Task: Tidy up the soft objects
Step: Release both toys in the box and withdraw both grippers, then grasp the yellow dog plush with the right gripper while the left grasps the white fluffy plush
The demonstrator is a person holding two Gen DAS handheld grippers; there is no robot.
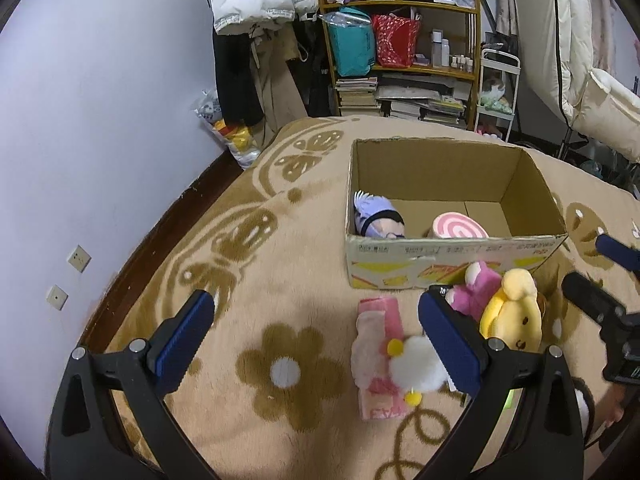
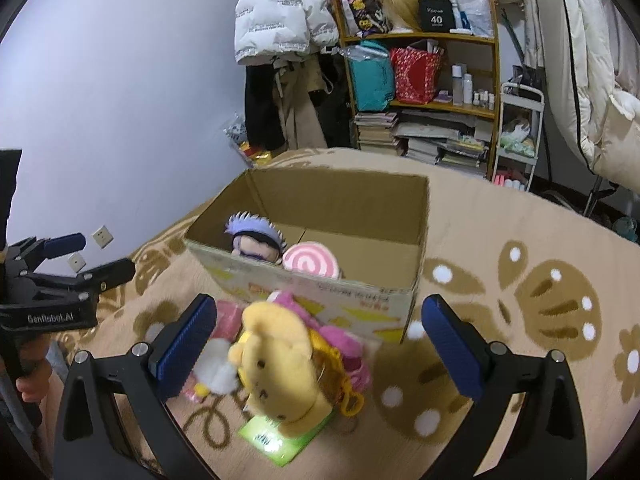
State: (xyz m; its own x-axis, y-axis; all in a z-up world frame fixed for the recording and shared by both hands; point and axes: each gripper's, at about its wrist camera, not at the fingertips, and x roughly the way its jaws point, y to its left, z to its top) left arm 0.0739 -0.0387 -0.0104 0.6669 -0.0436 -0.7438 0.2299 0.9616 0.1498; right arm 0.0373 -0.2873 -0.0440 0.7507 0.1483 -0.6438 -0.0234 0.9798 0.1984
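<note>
Mid-sort: cardboard box [image 1: 452, 256] sits ahead of both grippers on the blanket [image 1: 280, 280], already holding a purple-haired doll [image 1: 378, 218] and a pink swirl cushion [image 1: 460, 226]. Remaining plush pile lies just in front of the box's near wall.

Left gripper [image 1: 316, 340]: jaws wide apart, nothing held. White pom-pom toy [image 1: 416, 364] and pink package [image 1: 378, 356] sit between its fingers, closer to the right finger.

Right gripper [image 2: 320, 344]: jaws apart, empty. Yellow plush [image 2: 280, 372] lies between its fingers, toward the left one, with the pink plush [image 2: 340, 336] just beyond it.

I judge the next step is a pick: descend on the yellow plush, close, lift over the near wall, drop in.

Hard to tell: a green card [image 2: 272, 440] partly under the yellow plush, brown item beside it unclear. Box's near floor hidden by its wall. Left finger covers part of the pink plush.
</note>
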